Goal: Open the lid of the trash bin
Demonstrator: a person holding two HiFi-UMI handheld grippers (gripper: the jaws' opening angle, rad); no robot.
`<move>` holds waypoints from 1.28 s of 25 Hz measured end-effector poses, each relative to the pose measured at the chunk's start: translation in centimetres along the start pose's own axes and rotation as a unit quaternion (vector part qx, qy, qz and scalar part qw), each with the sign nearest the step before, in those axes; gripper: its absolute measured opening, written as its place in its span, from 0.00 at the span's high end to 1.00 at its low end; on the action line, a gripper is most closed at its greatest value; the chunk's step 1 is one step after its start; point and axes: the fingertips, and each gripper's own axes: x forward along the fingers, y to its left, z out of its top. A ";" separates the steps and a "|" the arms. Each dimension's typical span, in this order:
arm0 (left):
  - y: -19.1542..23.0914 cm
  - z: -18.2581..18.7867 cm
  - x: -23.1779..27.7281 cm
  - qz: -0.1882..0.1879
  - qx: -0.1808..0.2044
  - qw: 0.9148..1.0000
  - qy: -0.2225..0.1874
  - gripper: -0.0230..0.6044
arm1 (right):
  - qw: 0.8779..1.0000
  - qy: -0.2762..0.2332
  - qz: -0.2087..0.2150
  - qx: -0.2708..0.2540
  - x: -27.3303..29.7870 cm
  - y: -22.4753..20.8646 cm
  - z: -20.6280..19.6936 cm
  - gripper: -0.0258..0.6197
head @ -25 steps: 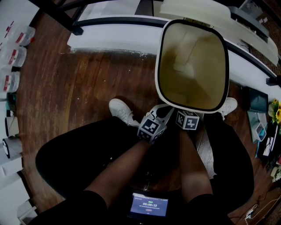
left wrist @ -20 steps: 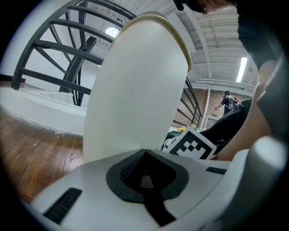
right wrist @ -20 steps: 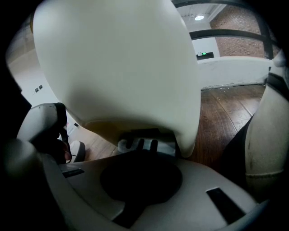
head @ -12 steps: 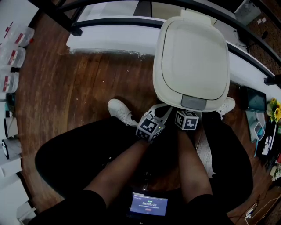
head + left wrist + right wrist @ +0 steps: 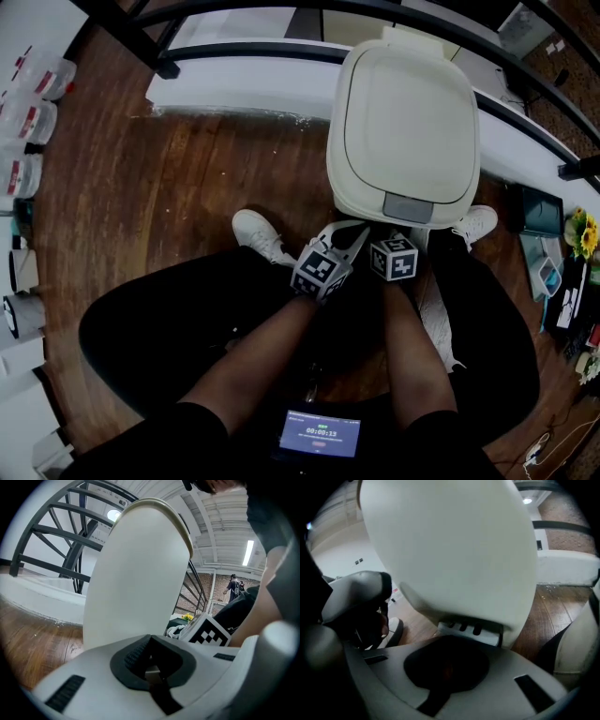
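The cream trash bin [image 5: 405, 122] stands on the wooden floor with its lid [image 5: 409, 111] down and a grey tab [image 5: 408, 208] at the lid's front edge. Both grippers are low at the bin's near side. My left gripper [image 5: 351, 236] points at the bin's body [image 5: 136, 573], close to it and gripping nothing, jaws together. My right gripper [image 5: 403, 240] sits just below the bin's front, jaws together, right before the grey pedal [image 5: 471, 631] at the bin's foot [image 5: 454, 550]. Its tips are hidden under the bin's edge in the head view.
A white low wall [image 5: 234, 75] with dark railings runs behind the bin. The person's white shoes [image 5: 261, 236] and legs flank the grippers. Clear containers [image 5: 23, 122] line the left edge. A small screen [image 5: 319, 435] sits at the bottom.
The bin's lid, open a second ago with the inside showing, has dropped shut. Both grippers have stayed at the bin's foot, the right one easing back slightly.
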 end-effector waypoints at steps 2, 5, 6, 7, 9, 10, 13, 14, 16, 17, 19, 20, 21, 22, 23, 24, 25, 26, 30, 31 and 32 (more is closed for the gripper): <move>-0.5 0.7 -0.8 -0.001 0.006 1.000 0.000 0.90 | 1.000 -0.007 0.009 -0.022 -1.2 1.5 0.2 0.92; -1.2 2.5 -2.4 0.005 0.009 1.000 -0.008 0.90 | 0.998 -0.040 0.011 -0.041 -3.9 3.4 2.1 0.92; -1.5 3.2 -3.0 0.007 0.009 1.000 -0.012 0.90 | 0.997 -0.053 0.011 -0.048 -4.8 4.0 3.0 0.92; -1.8 3.9 -3.6 0.009 0.011 1.000 -0.015 0.90 | 0.996 -0.066 0.012 -0.057 -5.8 4.7 3.8 0.93; -2.7 5.2 -4.8 0.011 0.020 1.000 -0.021 0.90 | 0.993 -0.089 0.017 -0.075 -7.9 6.3 5.5 0.92; -3.2 5.9 -5.4 0.011 0.025 0.999 -0.025 0.90 | 0.991 -0.100 0.019 -0.084 -9.0 7.2 6.3 0.92; -5.2 7.6 -7.6 0.011 0.042 0.998 -0.035 0.90 | 0.985 -0.137 0.026 -0.101 -12.8 9.8 8.4 0.93; -5.8 8.2 -8.4 0.012 0.049 0.998 -0.037 0.90 | 0.983 -0.150 0.029 -0.104 -14.1 10.7 9.0 0.92; -6.9 9.2 -10.0 0.015 0.064 0.997 -0.039 0.90 | 0.977 -0.177 0.036 -0.110 -16.8 12.7 10.2 0.92; -7.5 9.8 -10.9 0.015 0.070 0.997 -0.041 0.90 | 0.974 -0.189 0.040 -0.115 -18.2 13.7 10.7 0.92; -8.7 11.1 -12.7 0.012 0.074 0.996 -0.052 0.90 | 0.967 -0.215 0.049 -0.129 -21.1 16.0 11.8 0.93; -9.3 12.0 -13.6 0.011 0.074 0.995 -0.062 0.90 | 0.963 -0.227 0.053 -0.136 -22.5 17.1 12.4 0.92; -9.9 13.1 -14.5 0.009 0.075 0.994 -0.074 0.90 | 0.958 -0.239 0.058 -0.144 -24.0 18.2 13.1 0.92; -10.6 14.2 -15.4 0.007 0.077 0.993 -0.086 0.90 | 0.954 -0.252 0.063 -0.152 -25.4 19.4 13.9 0.92; -11.4 15.4 -16.2 0.003 0.081 0.992 -0.095 0.90 | 0.949 -0.263 0.067 -0.160 -26.9 20.6 14.7 0.92; -12.2 16.5 -16.9 -0.002 0.087 0.991 -0.101 0.90 | 0.944 -0.274 0.073 -0.168 -28.3 21.8 15.5 0.92; -13.2 17.4 -17.5 -0.009 0.094 0.990 -0.103 0.90 | 0.940 -0.284 0.078 -0.174 -29.7 22.9 16.2 0.92; -14.3 18.3 -18.0 -0.017 0.101 0.989 -0.105 0.90 | 0.936 -0.292 0.081 -0.179 -31.1 24.0 16.7 0.92; -18.2 22.2 -21.2 -0.050 0.116 0.983 -0.134 0.90 | 0.927 -0.307 0.075 -0.200 -35.9 27.6 18.2 0.92; -19.0 22.8 -22.2 -0.055 0.117 0.982 -0.141 0.90 | 0.926 -0.308 0.071 -0.205 -36.9 28.4 18.2 0.92; -19.7 23.3 -23.1 -0.058 0.118 0.980 -0.146 0.90 | 0.925 -0.309 0.068 -0.209 -37.9 29.2 18.0 0.92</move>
